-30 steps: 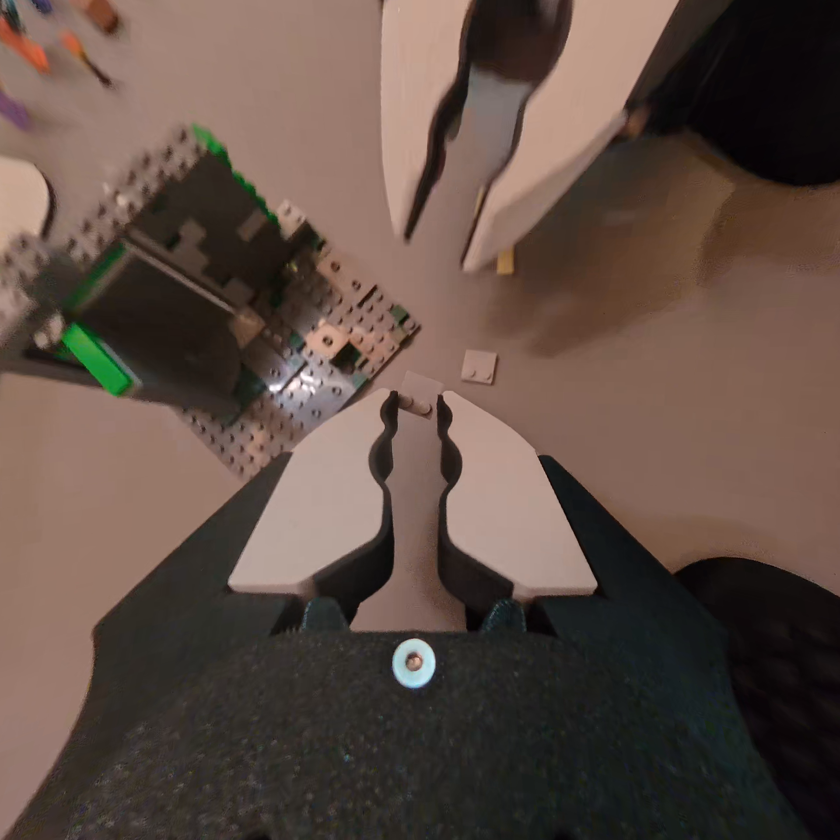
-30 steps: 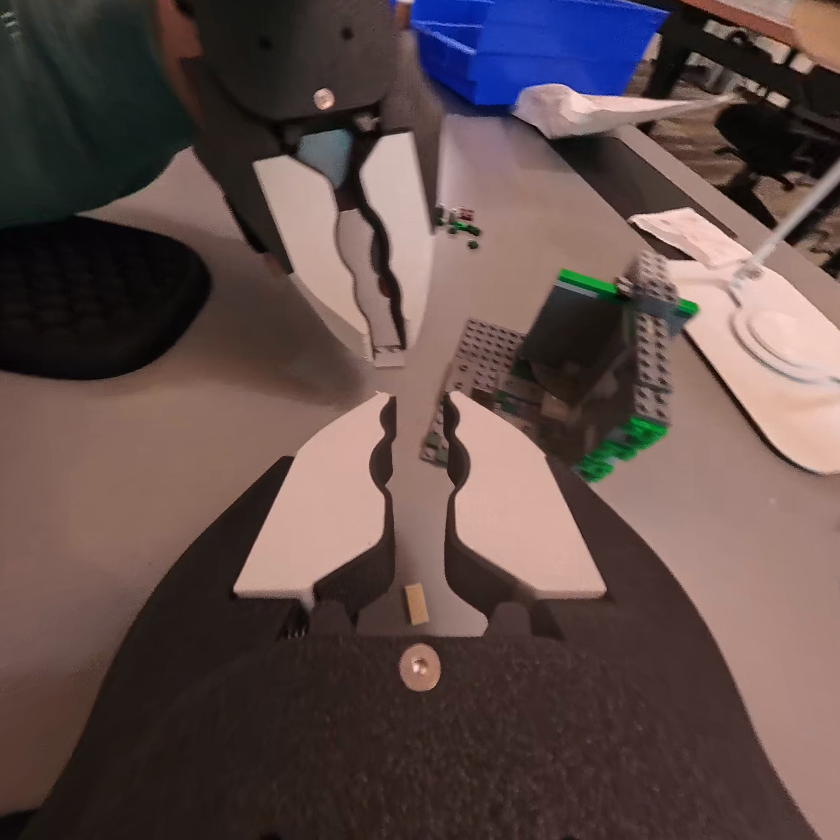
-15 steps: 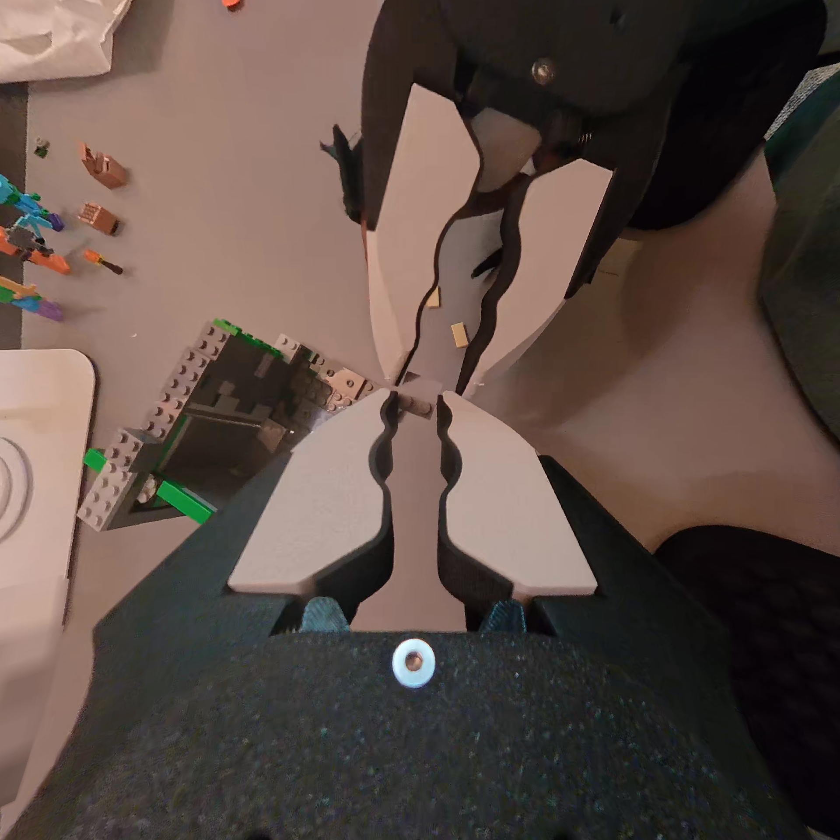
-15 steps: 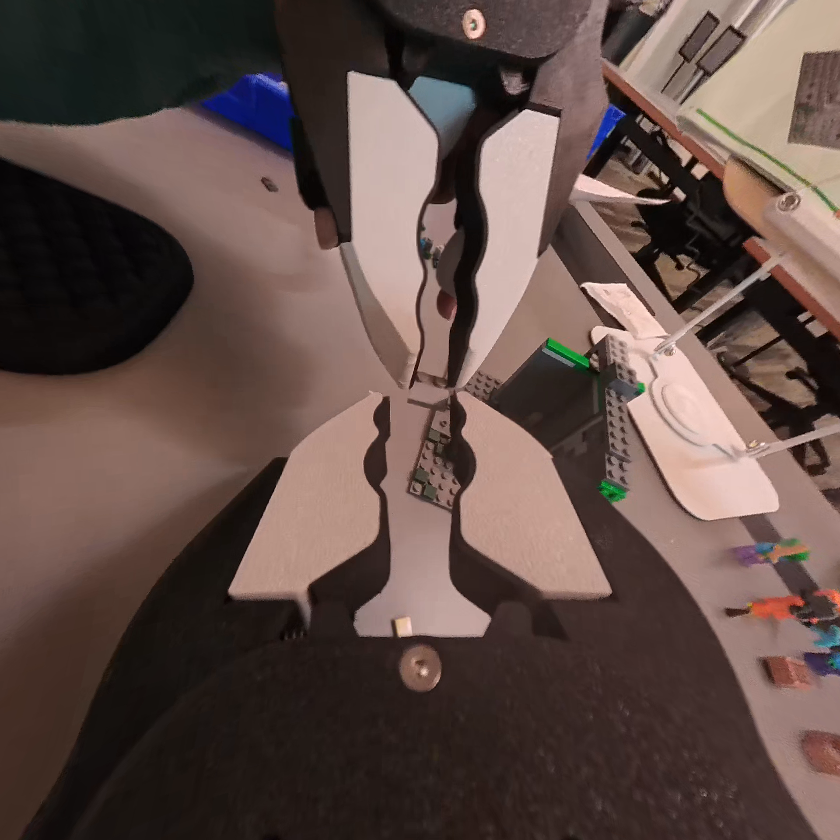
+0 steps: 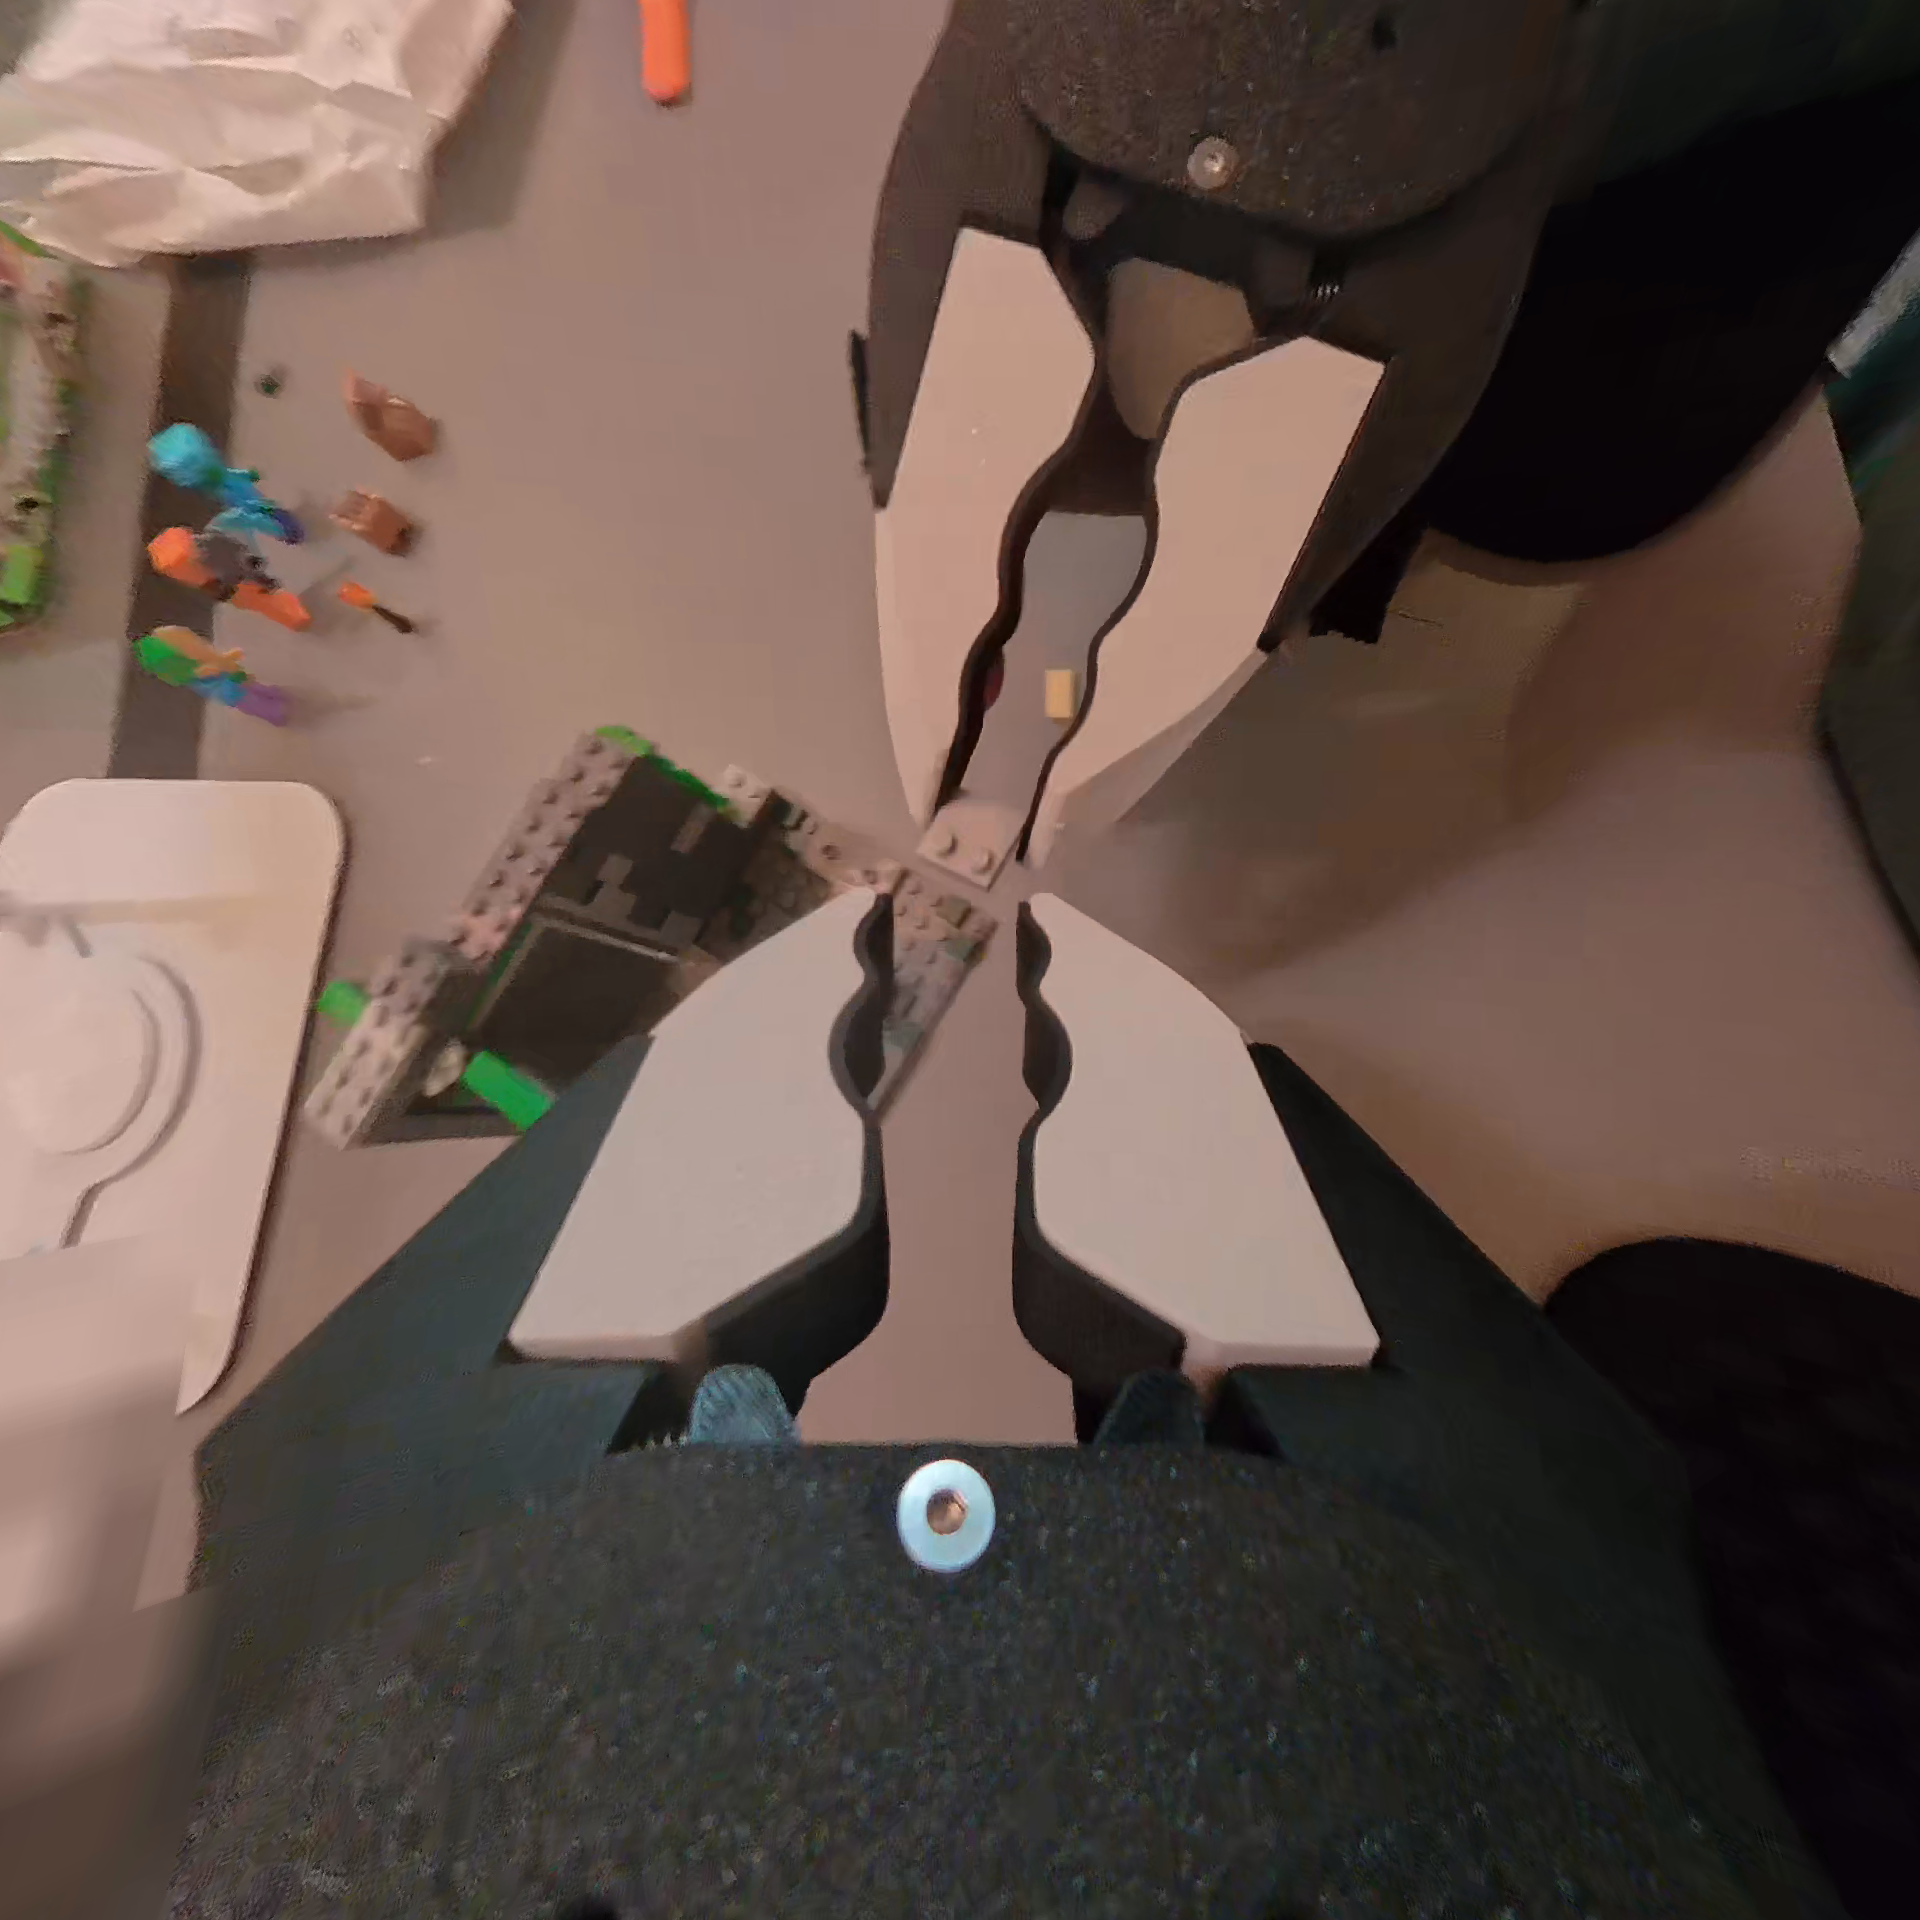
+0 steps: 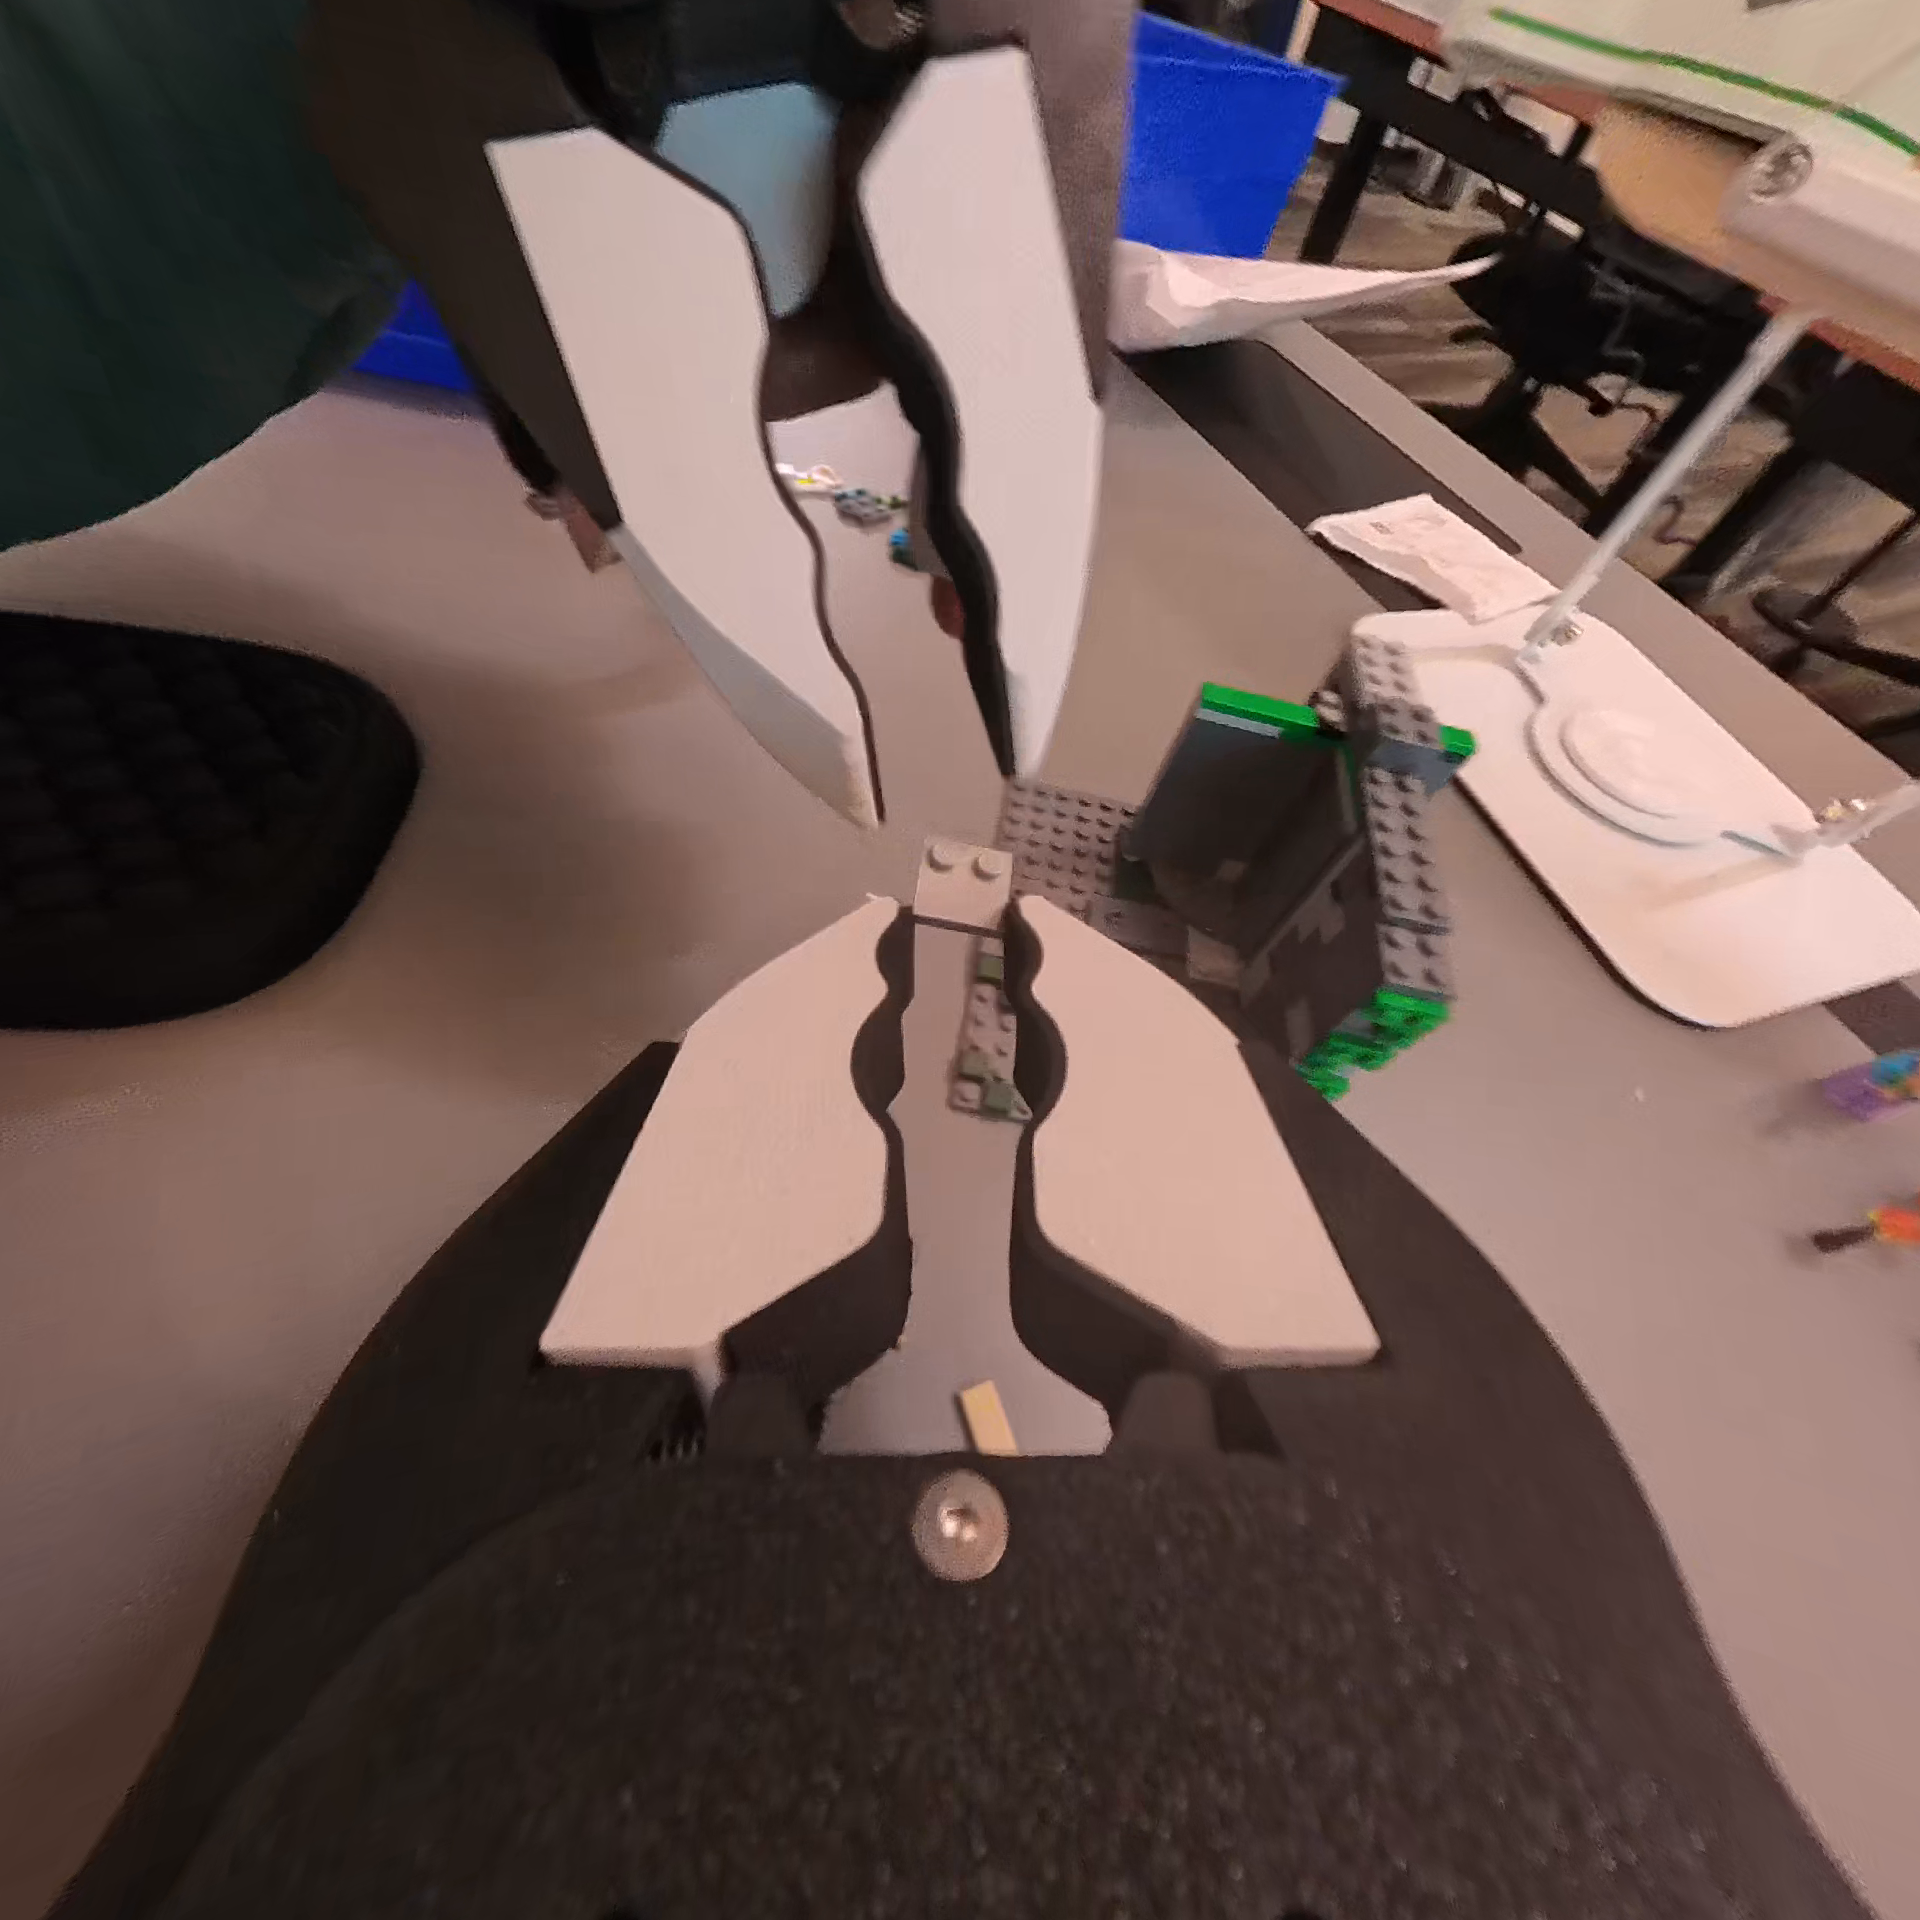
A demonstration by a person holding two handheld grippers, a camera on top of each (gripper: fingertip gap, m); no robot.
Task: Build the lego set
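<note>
A small light grey plate with two studs (image 6: 961, 883) sits between the tips of my right gripper (image 6: 954, 912), which is shut on it and holds it above the table. In the left wrist view the same plate (image 5: 971, 847) shows at the right gripper's tips (image 5: 982, 831). My left gripper (image 5: 954, 909) faces it tip to tip, slightly open and empty, just clear of the plate. It also shows in the right wrist view (image 6: 935, 800). The dark grey and green lego build (image 5: 582, 935) stands on its grey studded baseplate (image 6: 1060, 842), below and beside both grippers.
A white lamp base (image 6: 1621, 831) lies beside the build. Minifigures (image 5: 218, 561) and brown pieces (image 5: 390, 421) lie beyond it. A small tan piece (image 5: 1058, 691) lies on the table under the right gripper. A black cushion (image 6: 156, 821), white paper (image 5: 229, 114) and a blue bin (image 6: 1205, 135) border the area. My two grippers' fingertips are within a few centimetres of each other.
The grey plate has passed from my left gripper to my right. The right gripper closed on it, the left opened a little and drew back. Both have risen above the table.
</note>
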